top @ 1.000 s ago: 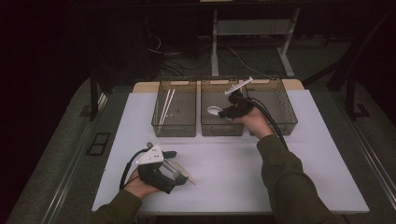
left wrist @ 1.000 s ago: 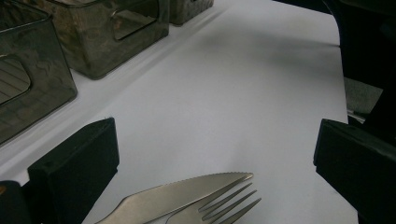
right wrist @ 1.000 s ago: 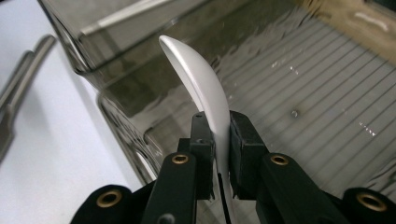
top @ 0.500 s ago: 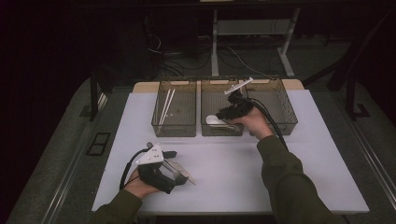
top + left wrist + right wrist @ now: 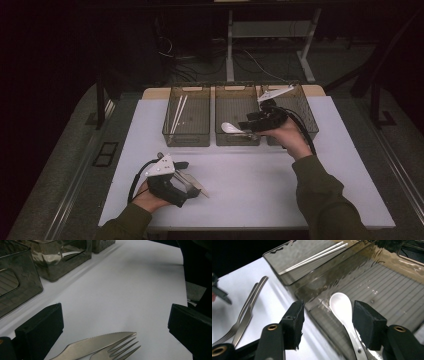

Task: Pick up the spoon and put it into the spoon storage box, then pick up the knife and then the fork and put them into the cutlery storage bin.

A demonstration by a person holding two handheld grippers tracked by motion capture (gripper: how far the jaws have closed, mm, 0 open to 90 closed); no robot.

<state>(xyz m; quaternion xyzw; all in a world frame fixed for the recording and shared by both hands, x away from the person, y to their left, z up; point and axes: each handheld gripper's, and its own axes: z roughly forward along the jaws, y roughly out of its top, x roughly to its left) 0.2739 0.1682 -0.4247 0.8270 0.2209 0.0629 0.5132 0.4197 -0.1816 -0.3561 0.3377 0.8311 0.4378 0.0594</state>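
**Right fingers let go of the spoon**

Right gripper has just been opening; the white spoon lies loose between its fingers, inside the middle bin. Left gripper gapes wide, knife and fork between, ungripped.

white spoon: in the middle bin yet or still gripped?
In. The white spoon lies in the middle bin, its bowl near the front wall. The right gripper has just been opening; its jaws stand apart on either side of the spoon, pads off it.
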